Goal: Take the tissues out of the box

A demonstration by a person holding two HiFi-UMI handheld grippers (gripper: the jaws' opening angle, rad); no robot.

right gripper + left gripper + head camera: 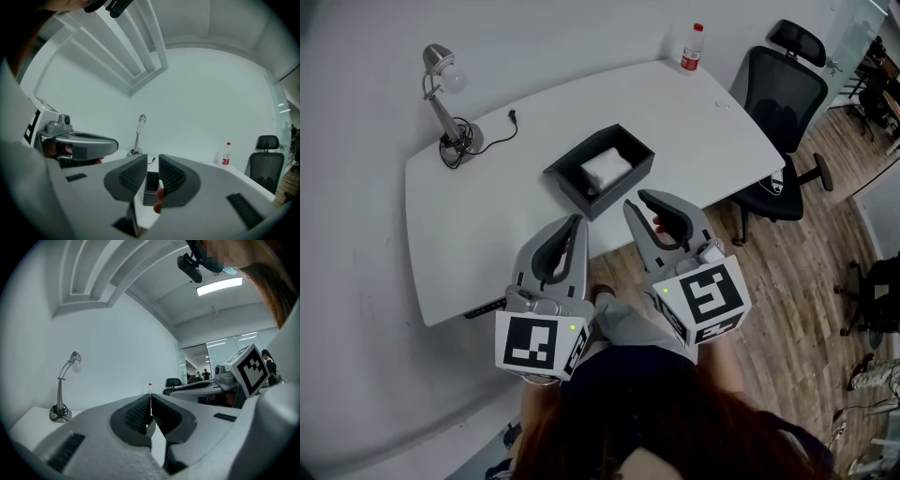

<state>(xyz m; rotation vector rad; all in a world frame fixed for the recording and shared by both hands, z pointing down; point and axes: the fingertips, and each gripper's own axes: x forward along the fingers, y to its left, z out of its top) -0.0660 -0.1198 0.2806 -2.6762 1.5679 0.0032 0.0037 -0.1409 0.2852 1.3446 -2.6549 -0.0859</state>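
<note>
A black open box [570, 180] sits on the white table [478, 225], with white tissues [607, 169] lying inside it. Both grippers hover over the table's near edge, short of the box. The left gripper [577, 223] has its ribbed pads pressed together with nothing between them [150, 401]. The right gripper [639, 201] stands slightly open, a narrow empty gap between its pads [152, 161]. Through that gap the box [151, 185] shows straight ahead. The tissues are hidden in both gripper views.
A desk lamp [445, 103] with its cord stands at the table's far left corner. A red-capped bottle [692, 47] is at the far right corner. A black office chair [783, 103] stands to the right of the table on the wooden floor [806, 309].
</note>
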